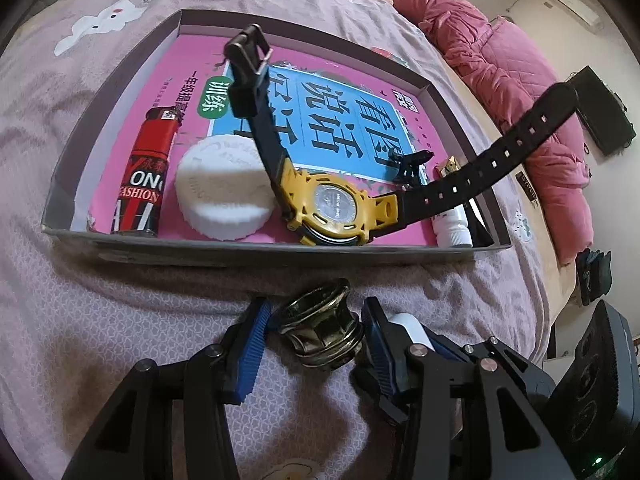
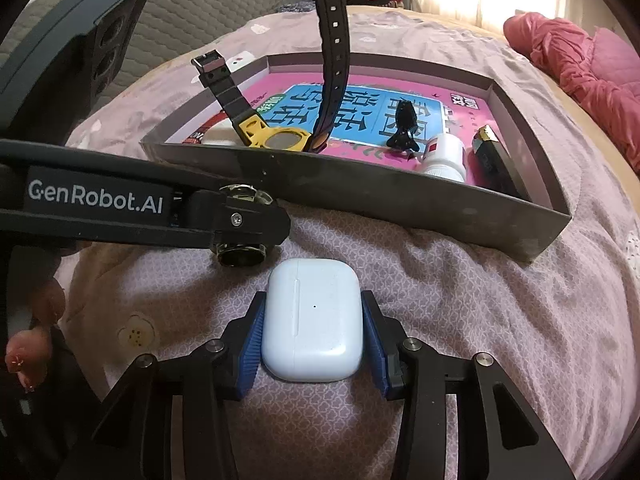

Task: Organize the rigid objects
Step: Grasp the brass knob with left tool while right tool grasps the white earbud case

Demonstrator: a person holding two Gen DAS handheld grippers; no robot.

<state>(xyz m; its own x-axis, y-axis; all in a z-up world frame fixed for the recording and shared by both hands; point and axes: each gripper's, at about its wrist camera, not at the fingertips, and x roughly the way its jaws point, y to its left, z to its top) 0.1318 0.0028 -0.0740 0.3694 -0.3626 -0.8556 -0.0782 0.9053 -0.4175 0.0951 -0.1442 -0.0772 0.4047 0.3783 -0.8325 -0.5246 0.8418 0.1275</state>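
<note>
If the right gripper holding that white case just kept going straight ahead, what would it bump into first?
Probably the grey near wall of the tray; the right gripper holds the white case and points at it, though height is unclear.

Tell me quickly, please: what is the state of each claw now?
Left claw: closed on the brass metal fitting.
Right claw: closed on the white earbud case.

Watch (image 1: 332, 208) in tray (image 1: 276, 248), seemingly.
</note>
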